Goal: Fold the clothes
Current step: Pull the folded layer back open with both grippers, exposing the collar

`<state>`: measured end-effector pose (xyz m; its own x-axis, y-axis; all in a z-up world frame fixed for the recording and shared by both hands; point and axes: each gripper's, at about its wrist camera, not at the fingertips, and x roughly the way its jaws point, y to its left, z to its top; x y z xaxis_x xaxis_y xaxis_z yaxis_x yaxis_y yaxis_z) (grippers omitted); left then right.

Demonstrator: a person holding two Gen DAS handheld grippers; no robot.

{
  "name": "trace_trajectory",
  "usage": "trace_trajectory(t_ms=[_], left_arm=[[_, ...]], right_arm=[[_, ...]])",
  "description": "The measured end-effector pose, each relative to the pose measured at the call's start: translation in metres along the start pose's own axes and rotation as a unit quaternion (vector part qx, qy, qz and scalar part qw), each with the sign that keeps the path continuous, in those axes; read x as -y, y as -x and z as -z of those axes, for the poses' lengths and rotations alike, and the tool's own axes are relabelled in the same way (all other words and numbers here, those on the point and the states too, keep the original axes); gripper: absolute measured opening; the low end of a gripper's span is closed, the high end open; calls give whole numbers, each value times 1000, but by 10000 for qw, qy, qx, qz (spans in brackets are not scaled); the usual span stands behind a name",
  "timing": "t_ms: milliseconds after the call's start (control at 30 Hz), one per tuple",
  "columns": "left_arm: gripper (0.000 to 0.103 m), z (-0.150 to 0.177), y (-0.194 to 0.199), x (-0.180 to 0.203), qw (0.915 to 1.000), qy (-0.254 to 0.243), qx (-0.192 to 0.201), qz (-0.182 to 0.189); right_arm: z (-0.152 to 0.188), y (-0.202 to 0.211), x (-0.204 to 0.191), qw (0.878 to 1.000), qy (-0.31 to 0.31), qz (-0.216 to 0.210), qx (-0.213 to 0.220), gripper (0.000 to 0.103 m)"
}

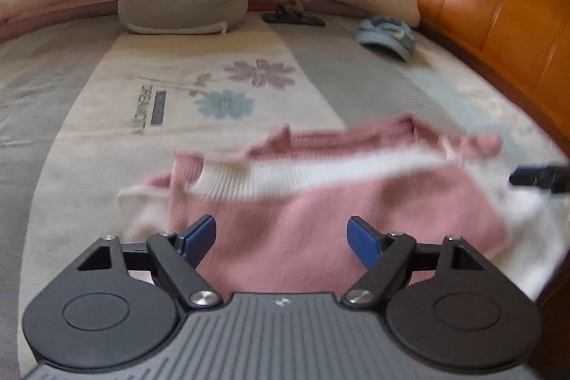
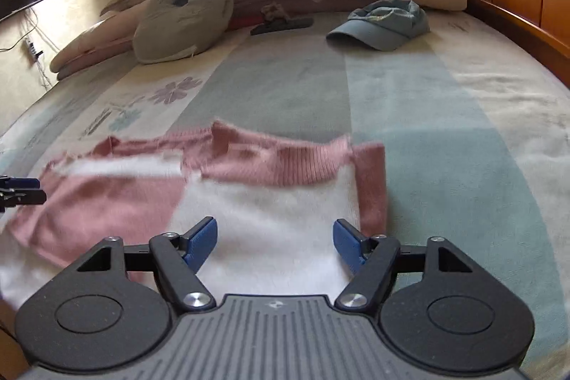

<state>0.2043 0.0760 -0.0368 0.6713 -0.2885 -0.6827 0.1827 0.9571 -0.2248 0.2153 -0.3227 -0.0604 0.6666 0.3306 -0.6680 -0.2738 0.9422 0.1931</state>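
Pink-and-white knit sweater (image 2: 228, 202) lay on the striped bedsheet (image 2: 445, 116) near the foot edge of the bed, directly ahead of and partly beneath both tongs. Its long axis ran left to right across the bed, crosswise to the way both tools pointed. The ribbed pink band (image 2: 285, 162) and a white ribbed strip (image 1: 285, 177) sat on the far side, away from the tools; the near hem was hidden under the gripper bodies. Cloth was already doubled over itself in places, pink lapping white, but the blur kept me from telling whether this was a fold half made or just a rumpled lie. Left gripper (image 1: 281, 235) stood with jaws wide apart and nothing between them, hovering over the pink part. Right gripper (image 2: 274, 237) likewise stood wide and empty over the white part, with a pink sleeve or side strip (image 2: 372, 184) just to its right. Each tool was nearer its own end of the garment, so neither had the advantage for the middle. The tip of each showed at the edge of the other's view. Room beyond the sweater was open sheet for a good stretch toward the far side. A blue cap (image 2: 381, 24), a grey cat-face cushion (image 2: 185, 20) and a dark flat object (image 2: 281, 24) lay well apart from it, near the rolled bedding. The wooden headboard (image 1: 498, 6) bounded the right; the bed's near edge fell away close behind the tools.
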Motion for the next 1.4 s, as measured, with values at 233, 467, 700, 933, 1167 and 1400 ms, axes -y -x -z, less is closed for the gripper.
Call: trace_trajectory(t_ms=[233,467,700,933,1167,1400], left_arm=[[82,-33,-56,20,9986,310,-297,299],[83,-34,-75,19,9974,270,-600,-307],[84,-56,-74,21,9979,343,-540,35],[84,-56,-105,19,9957,382,-805,-259],[84,-65,-76,25,9956,161,-866,-311],[87,-52,-45,22,9920,168,-1044,-697]], right_arm=[[-41,-43,-24,9995,233,-68,-202,84],[-41,-66,-20,9985,167,192,-493,87],[-49,-67,-18,9981,-17,175,-586,89],[-52,-71,-19,9971,-139,229,-713,96],[-54,-76,-21,9949,-254,324,-916,97],[-60,-64,-22,9884,-570,82,-1404,103]])
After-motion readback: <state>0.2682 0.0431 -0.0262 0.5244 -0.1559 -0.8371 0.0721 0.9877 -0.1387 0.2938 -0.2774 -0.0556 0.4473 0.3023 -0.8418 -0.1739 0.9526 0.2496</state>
